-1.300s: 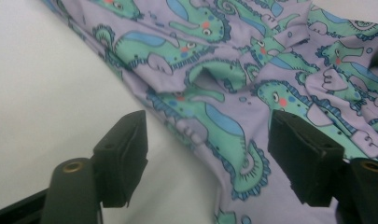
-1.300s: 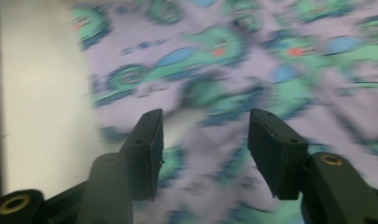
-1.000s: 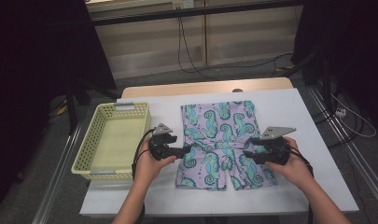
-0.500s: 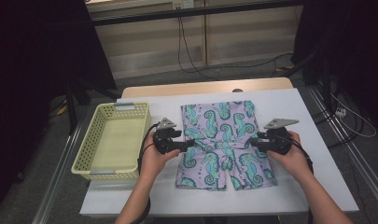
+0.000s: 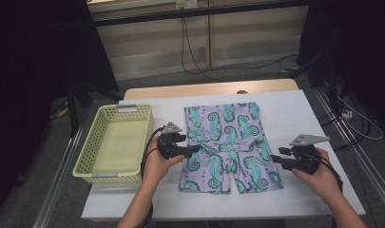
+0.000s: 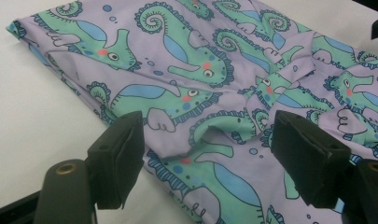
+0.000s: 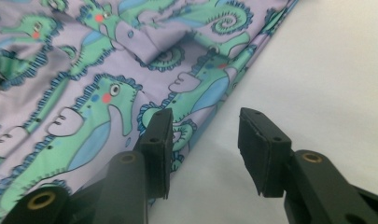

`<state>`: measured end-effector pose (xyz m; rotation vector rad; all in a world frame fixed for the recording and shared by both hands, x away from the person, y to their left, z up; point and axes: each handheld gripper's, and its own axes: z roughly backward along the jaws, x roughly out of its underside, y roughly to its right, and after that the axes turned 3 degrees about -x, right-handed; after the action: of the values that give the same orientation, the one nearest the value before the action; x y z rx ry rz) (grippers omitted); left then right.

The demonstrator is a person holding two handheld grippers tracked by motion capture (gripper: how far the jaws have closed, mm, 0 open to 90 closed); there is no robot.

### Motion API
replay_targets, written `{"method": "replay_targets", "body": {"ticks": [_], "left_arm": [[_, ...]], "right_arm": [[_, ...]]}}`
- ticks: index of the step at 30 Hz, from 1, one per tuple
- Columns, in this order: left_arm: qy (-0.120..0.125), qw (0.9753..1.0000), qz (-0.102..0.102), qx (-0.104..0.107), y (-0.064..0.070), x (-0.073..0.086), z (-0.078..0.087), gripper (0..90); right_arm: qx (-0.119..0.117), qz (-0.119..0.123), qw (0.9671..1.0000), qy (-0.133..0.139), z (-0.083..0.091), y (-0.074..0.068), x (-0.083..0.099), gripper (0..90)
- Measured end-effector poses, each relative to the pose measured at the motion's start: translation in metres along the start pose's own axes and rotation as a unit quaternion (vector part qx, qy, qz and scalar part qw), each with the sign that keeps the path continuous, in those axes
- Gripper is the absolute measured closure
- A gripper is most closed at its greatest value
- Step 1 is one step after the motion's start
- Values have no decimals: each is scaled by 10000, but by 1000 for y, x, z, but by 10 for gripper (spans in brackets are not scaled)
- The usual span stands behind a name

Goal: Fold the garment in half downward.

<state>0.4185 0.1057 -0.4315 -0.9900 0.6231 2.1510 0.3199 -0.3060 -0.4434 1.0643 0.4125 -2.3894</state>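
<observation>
Seahorse-print shorts (image 5: 228, 145) lie flat on the surface (image 5: 313, 114). The left hand-held gripper (image 5: 194, 149) and right hand-held gripper (image 5: 274, 159) are held spread at the shorts' side edges; each edge is judged next to be pinched.

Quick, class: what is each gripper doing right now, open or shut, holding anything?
Left gripper: open, jaws apart over the lilac seahorse-print fabric shorts, holding nothing.
Right gripper: open at the shorts' edge, holding nothing.
</observation>
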Motion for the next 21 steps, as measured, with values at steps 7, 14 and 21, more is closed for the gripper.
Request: {"method": "replay_targets", "body": {"ticks": [7, 14, 21], "left_arm": [[-11, 10000, 19, 36, 0, 0, 0, 253], [-68, 10000, 28, 15, 1, 2, 0, 248], [-82, 10000, 1, 38, 3, 2, -1, 248]], "right_arm": [[99, 15, 9998, -171, 1, -3, 2, 557], [-155, 254, 9986, -431, -17, -21, 2, 557], [-294, 125, 9982, -515, -15, -17, 4, 840]]}}
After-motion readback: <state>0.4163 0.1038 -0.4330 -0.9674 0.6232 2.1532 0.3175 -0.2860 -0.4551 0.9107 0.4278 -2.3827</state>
